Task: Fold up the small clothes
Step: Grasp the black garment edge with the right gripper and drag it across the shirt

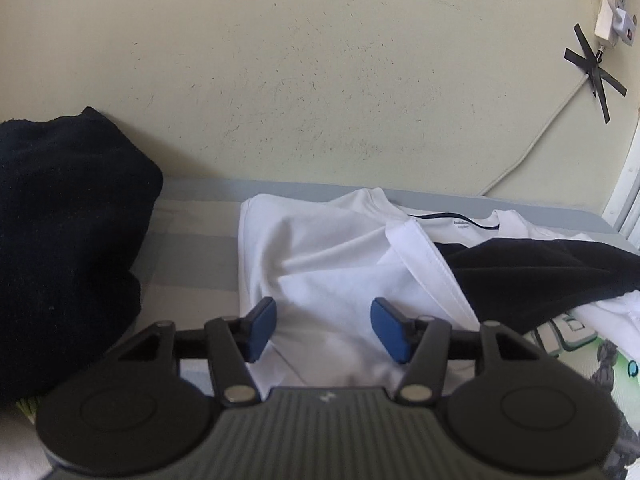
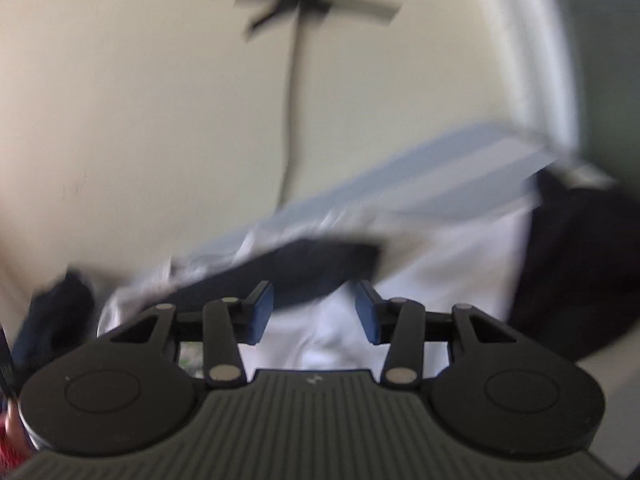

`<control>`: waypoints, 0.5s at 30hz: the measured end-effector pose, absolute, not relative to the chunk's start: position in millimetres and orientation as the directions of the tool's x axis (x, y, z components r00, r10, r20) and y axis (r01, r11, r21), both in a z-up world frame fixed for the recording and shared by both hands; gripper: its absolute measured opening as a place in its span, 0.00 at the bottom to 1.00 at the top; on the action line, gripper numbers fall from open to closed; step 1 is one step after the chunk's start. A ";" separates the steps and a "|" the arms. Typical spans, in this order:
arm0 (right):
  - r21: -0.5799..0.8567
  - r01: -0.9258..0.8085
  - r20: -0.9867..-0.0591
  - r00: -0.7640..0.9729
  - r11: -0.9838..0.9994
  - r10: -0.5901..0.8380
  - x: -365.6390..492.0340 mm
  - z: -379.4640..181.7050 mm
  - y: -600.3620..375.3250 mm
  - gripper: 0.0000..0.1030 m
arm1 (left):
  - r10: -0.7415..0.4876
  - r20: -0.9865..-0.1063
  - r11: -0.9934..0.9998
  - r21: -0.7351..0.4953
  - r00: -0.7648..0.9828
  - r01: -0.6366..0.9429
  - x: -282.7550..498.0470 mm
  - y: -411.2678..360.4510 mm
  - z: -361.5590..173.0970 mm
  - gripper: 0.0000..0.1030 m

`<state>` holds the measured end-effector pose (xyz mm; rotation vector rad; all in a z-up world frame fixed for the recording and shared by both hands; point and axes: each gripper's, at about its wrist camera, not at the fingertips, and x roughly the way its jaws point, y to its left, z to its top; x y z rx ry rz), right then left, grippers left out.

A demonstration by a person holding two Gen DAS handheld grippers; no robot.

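Observation:
A white T-shirt (image 1: pixel 320 256) lies rumpled on the striped grey bed sheet (image 1: pixel 192 248), one flap folded over its middle. A dark garment (image 1: pixel 532 272) lies across its right side. My left gripper (image 1: pixel 323 330) hovers just above the white cloth, its blue pads (image 1: pixel 262 328) apart with nothing pinched between them. The right wrist view is blurred and tilted: my right gripper (image 2: pixel 314 312) stands open over the white shirt (image 2: pixel 440 280) and a dark strip of cloth (image 2: pixel 304 268), gripping nothing.
A pile of black fabric (image 1: pixel 68 240) sits at the left on the bed. The cream wall (image 1: pixel 320 80) rises close behind, with a taped cable (image 1: pixel 592 76) and a power strip (image 1: pixel 612 12). A printed garment (image 1: pixel 580 340) lies at the right.

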<state>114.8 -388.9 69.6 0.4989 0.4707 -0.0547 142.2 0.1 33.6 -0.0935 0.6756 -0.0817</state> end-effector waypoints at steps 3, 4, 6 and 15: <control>0.448 0.357 -0.408 0.897 0.820 -0.168 66.2 86.5 -438.0 0.48 | -0.101 -0.620 0.994 -0.102 0.778 0.047 138.2 -3.0 32.5 0.55; 0.442 0.416 -0.412 0.881 0.795 -0.232 55.6 88.3 -451.8 0.49 | -0.100 -0.620 0.994 -0.100 0.778 0.048 138.0 -3.9 32.2 0.55; 0.423 0.510 -0.435 0.840 0.749 -0.326 43.5 89.2 -475.6 0.49 | -0.099 -0.620 0.994 -0.099 0.778 0.048 138.0 -4.1 32.3 0.56; 0.331 0.588 -0.582 0.743 0.738 -0.330 91.5 38.0 -521.4 0.58 | -0.098 -0.620 0.994 -0.098 0.779 0.047 139.3 -4.5 32.1 0.56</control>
